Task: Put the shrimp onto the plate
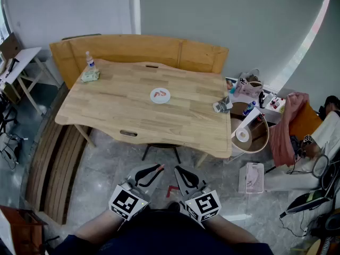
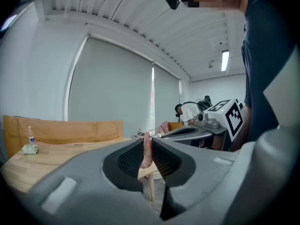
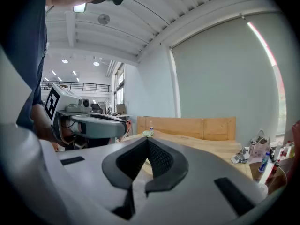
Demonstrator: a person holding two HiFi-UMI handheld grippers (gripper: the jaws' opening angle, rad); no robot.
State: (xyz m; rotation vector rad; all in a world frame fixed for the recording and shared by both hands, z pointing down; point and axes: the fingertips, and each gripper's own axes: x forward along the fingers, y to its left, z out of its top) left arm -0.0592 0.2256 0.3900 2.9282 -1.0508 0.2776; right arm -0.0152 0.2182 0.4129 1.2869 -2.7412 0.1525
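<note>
A white plate lies at the middle of the wooden table, with one orange shrimp lying on it. Both grippers hang low in front of the person's body, well short of the table's near edge. My left gripper is shut on a pink shrimp, which stands upright between the dark pads. Its orange end shows at the jaw tip in the head view. My right gripper is beside it, its jaws shut with nothing between them.
A small bottle and a green cloth sit at the table's far left corner. A wooden bench runs behind the table, and a stool stands under its near edge. A cluttered round side table and a seated person are at right.
</note>
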